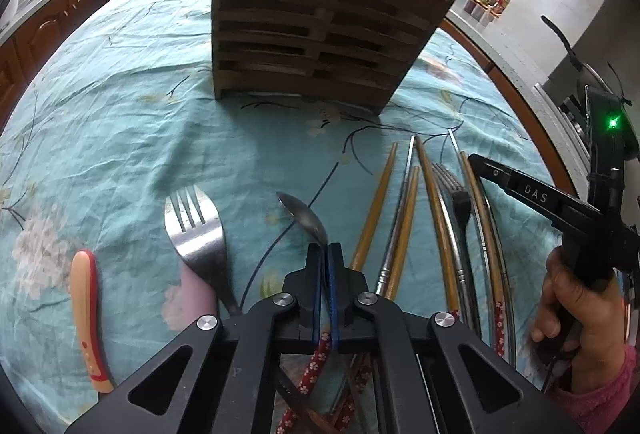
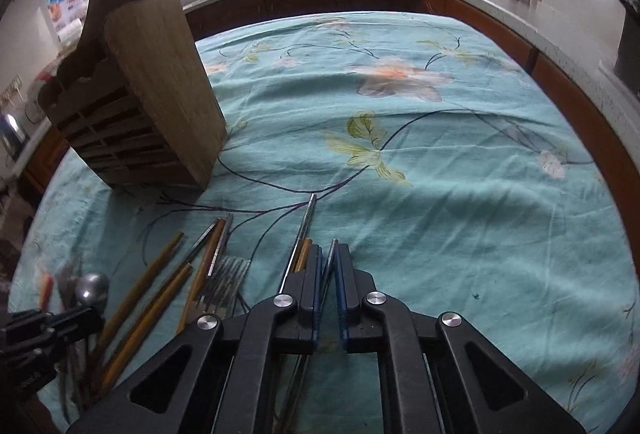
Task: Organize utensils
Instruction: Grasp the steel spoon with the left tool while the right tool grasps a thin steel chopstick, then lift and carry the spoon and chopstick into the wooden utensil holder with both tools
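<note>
I have the left gripper [image 1: 325, 250] clamped on a spoon [image 1: 304, 220] and the right gripper [image 2: 329, 254] clamped on a steel chopstick [image 2: 330, 259], both lying just before the wooden holder [image 1: 316, 30]. Nothing seems slotted yet; the forks [image 1: 196, 230] and other chopsticks [image 1: 400, 230] remain on the desk [image 1: 120, 94] before it.

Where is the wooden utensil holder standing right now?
The wooden utensil holder stands upright on the teal tablecloth, top centre in the left wrist view and at the left in the right wrist view, beyond the row of chopsticks.
</note>
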A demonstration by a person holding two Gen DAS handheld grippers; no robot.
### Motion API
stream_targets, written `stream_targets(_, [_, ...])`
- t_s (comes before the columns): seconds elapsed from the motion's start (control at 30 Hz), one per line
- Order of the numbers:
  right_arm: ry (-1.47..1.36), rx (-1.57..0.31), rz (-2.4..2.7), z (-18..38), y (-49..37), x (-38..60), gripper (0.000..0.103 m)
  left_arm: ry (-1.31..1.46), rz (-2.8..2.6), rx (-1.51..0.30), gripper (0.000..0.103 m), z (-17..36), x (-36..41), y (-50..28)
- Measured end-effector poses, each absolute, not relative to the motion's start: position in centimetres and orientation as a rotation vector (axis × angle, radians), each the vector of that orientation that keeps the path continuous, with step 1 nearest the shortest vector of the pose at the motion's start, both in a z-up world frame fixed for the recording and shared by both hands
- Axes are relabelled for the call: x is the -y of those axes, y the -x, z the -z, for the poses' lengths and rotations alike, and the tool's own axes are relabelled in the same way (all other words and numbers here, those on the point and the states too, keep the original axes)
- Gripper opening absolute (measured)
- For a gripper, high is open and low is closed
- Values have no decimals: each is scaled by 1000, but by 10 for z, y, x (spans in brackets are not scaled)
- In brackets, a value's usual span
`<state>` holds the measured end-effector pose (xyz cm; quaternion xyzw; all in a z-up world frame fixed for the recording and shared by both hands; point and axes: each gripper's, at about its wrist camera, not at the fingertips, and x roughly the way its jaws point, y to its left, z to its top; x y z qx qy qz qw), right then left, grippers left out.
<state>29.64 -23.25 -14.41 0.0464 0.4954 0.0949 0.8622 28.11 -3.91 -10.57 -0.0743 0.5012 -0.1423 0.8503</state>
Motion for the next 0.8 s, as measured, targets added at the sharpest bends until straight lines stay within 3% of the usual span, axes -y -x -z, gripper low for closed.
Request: stream_targets(0.8, [-259, -832, -286, 47, -245, 244, 4, 266, 344, -824, 1, 18, -18, -212])
